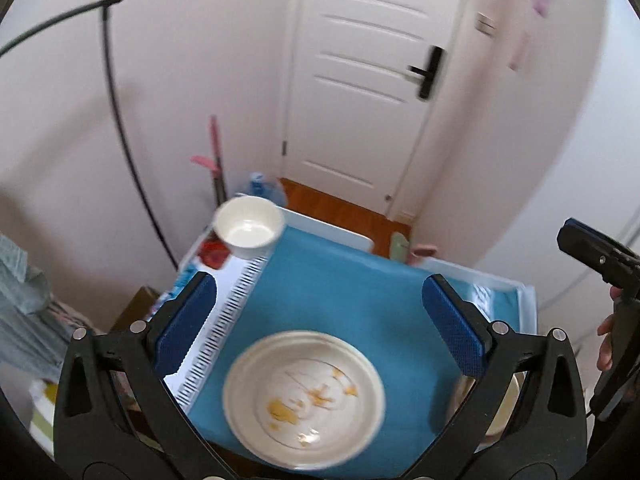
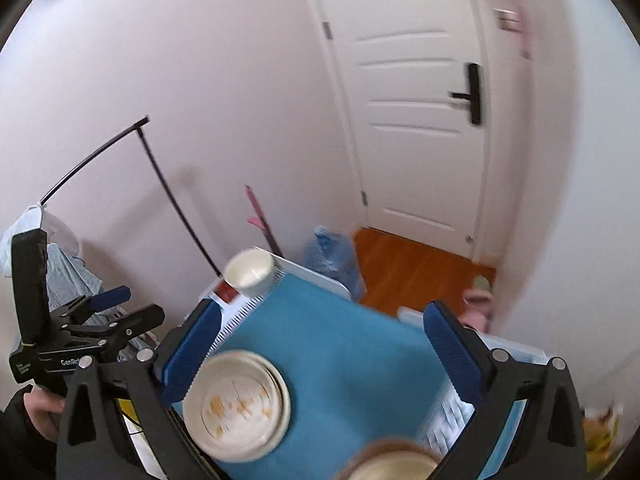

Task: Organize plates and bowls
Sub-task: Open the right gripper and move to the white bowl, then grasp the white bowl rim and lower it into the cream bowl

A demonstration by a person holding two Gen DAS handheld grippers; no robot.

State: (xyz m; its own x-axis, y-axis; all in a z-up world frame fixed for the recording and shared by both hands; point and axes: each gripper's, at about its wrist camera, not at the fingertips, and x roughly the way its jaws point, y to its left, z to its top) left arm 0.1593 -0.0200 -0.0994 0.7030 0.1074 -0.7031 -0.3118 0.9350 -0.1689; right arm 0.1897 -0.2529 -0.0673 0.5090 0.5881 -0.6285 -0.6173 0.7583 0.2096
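Both tongs stand spread wide with nothing between the pads. My left gripper [image 1: 320, 324] hangs tilted downward above the blue mat [image 1: 340, 276], its blue pads framing the soiled plates [image 1: 304, 400], a stack by the look of the doubled rims, which lie on the mat's near part just below the jaws without touching them. My right gripper [image 2: 322, 352], equally empty, looks down on the same mat [image 2: 340, 340] from the other side; there the plates [image 2: 236, 404] sit close to its left pad, and a brown-rimmed bowl [image 2: 394, 464] peeks in at the bottom edge, too cut off to read well.

Farther out, a small white bowl [image 1: 249, 226] stands upright at the mat's far left corner, well apart from the plates, near the white table's edge [image 1: 332, 232].

I judge the step in hand to be choosing the next piece to collect, probably a bowl. To do it well I would slow down first, since both views are smeared. Then I'd approach the white bowl [image 2: 250, 272] with one pad inside and one outside the wall, pinching the rim rather than trying to span it. It stands near the table edge, so I'd avoid nudging it outward. The food residue on the plates suggests slippery surfaces, so any stacking onto them should be lowered level and released only once seated.
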